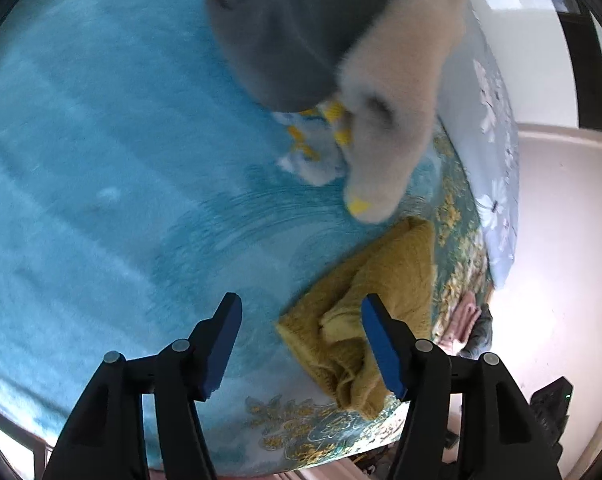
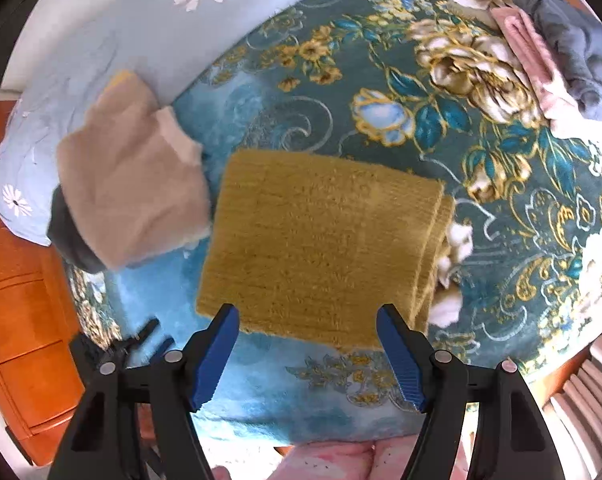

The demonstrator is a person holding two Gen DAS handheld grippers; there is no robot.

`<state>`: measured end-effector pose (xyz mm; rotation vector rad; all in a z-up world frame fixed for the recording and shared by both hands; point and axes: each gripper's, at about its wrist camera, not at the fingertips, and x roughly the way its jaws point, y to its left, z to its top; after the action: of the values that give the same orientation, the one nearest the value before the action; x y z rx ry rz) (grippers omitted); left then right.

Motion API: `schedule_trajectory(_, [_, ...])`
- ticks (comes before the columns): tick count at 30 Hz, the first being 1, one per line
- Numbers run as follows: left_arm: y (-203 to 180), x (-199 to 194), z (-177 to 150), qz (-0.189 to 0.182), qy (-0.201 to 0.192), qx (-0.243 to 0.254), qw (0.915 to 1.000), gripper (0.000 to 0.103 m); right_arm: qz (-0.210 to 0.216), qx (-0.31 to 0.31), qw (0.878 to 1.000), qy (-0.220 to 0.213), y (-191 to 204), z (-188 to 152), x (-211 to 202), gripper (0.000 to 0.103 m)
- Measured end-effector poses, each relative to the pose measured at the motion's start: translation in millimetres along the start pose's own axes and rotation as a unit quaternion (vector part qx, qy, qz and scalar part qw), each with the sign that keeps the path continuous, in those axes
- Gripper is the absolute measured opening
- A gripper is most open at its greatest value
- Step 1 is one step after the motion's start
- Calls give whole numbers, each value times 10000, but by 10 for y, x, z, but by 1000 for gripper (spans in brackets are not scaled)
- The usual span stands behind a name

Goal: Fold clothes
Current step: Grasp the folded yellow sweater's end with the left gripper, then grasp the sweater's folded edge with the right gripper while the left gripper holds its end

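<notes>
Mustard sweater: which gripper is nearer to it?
Right, probably. The right gripper hangs open over the mustard sweater at its near edge; the left gripper is open, its right finger over the sweater's bunched end.

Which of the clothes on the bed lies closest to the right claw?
The mustard-yellow folded knit, just ahead of the open right claw. The beige-and-grey garment lies further left; the pink and grey pile sits far off.

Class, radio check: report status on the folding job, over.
Left hand-held gripper open, empty. Right hand-held gripper open, empty. Yellow sweater folded on blanket. Beige garment beside it, nothing blocking.
</notes>
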<state>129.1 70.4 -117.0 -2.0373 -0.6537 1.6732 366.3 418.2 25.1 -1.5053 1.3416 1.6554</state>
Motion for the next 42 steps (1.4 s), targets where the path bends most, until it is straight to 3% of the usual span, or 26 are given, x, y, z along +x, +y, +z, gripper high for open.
schedule_trajectory(4, [-250, 318, 48, -224, 441, 369, 9981, 69, -213, 135, 9996, 115, -103, -92, 27, 75])
schedule_trajectory(8, [-396, 708, 20, -104, 924, 611, 9938, 70, -336, 252, 9990, 155, -188, -134, 27, 75])
schedule_trajectory(13, [-481, 957, -69, -140, 1242, 727, 9895, 68, -435, 218, 9986, 196, -200, -137, 29, 75])
schedule_trajectory(15, [-517, 996, -119, -160, 1278, 809, 9884, 57, -446, 206, 9985, 222, -206, -137, 43, 75])
schedule_trajectory(17, [-541, 1024, -161, 40, 1265, 930, 9876, 30, -442, 211, 9985, 251, -215, -137, 61, 75])
schedule_trajectory(19, [-570, 1020, -187, 78, 1272, 968, 9871, 23, -425, 213, 9985, 278, -221, -139, 77, 75])
schedule_trajectory(21, [-619, 952, -203, -204, 1312, 876, 9873, 21, -390, 191, 9986, 293, -222, -140, 84, 75])
schedule_trajectory(24, [-666, 696, -263, -1343, 1333, 514, 9806, 20, -301, 206, 9990, 255, -260, -132, 73, 75])
schedule_trajectory(25, [-662, 595, -288, -1547, 1221, 497, 9791, 21, -269, 223, 9991, 235, -280, -128, 68, 75])
schedule_trajectory(26, [-615, 589, -296, -1350, 1180, 514, 9825, 21, -236, 258, 9992, 212, -309, -126, 64, 75])
schedule_trajectory(28, [-476, 692, -290, -612, 1225, 528, 9892, 21, -193, 351, 9990, 208, -396, -129, 86, 75])
schedule_trajectory(30, [-264, 864, -279, -5, 1381, 371, 9897, 21, -174, 459, 9985, 237, -485, -147, 131, 75])
schedule_trajectory(31, [-141, 934, -278, 86, 1449, 173, 9893, 21, -157, 499, 9983, 254, -519, -162, 154, 75])
schedule_trajectory(34, [-60, 952, -281, -104, 1410, -105, 9899, 22, -82, 615, 9975, 350, -640, -215, 242, 75])
schedule_trajectory(39, [-248, 1037, -340, 544, 1512, 603, 9852, 26, -12, 806, 9959, 419, -885, -279, 430, 75])
schedule_trajectory(42, [-257, 1069, -318, 739, 1577, 638, 9827, 27, 130, 923, 9950, 371, -1023, -218, 584, 75])
